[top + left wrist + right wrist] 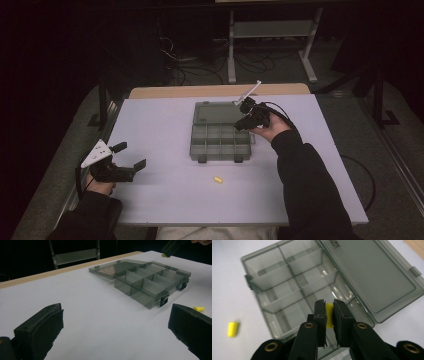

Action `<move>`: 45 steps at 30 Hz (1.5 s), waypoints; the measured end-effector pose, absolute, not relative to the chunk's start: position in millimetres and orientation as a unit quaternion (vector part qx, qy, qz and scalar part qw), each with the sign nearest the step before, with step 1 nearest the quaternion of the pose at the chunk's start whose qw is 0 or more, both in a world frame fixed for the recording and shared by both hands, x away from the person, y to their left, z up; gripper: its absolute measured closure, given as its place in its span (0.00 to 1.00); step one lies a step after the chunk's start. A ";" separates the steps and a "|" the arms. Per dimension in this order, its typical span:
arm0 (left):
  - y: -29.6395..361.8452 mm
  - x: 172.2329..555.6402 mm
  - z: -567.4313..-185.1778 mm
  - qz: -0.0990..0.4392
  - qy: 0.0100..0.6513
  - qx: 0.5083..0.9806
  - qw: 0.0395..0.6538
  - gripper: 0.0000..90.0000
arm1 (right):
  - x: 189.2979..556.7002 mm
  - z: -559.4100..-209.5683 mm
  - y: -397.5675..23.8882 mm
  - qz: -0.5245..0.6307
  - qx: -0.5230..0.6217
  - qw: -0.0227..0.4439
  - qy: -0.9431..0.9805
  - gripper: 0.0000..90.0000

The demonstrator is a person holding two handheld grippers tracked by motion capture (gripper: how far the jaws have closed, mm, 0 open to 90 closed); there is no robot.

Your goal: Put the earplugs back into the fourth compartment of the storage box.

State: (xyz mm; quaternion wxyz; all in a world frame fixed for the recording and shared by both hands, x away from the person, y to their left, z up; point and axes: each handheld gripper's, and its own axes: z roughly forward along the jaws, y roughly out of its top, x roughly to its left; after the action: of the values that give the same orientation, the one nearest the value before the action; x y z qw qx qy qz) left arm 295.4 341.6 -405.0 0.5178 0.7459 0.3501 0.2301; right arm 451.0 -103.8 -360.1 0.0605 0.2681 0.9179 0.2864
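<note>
A smoky clear compartment box lies open in the middle of the table, its lid flat behind it. My right gripper hovers over the box's right rear compartments, shut on a small yellow piece pinched between its jaws. That gripper with the yellow piece is also at the top right of the left gripper view. A second yellow piece lies on the table in front of the box. My left gripper rests at the table's left with jaws wide apart and nothing between them.
The white table ends in a wooden strip at the far edge. A metal shelf frame and cables stand on the dark floor beyond it. The box's two latches point toward the near edge.
</note>
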 end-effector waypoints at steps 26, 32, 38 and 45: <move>341.6 295.5 -405.1 0.229 0.350 0.746 0.518 0.00 | 478.8 -401.2 -104.2 0.245 0.298 0.040 0.922 0.87; 341.5 295.3 -405.0 0.230 0.350 0.746 0.518 0.00 | 476.0 -397.6 -106.1 0.245 0.301 0.043 0.921 0.78; 341.3 295.1 -405.0 0.230 0.350 0.746 0.518 0.00 | 469.0 -383.1 -111.4 0.263 0.304 0.060 0.914 0.66; 341.3 295.2 -404.9 0.231 0.349 0.746 0.517 0.00 | 455.5 -362.9 -114.4 0.286 0.304 0.073 0.906 0.46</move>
State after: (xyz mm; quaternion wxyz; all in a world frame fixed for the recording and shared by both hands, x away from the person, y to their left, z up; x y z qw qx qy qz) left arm 295.2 341.3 -404.9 0.5175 0.7464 0.3490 0.2310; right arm 455.5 -114.4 -362.9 0.0727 0.3037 0.9058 0.2864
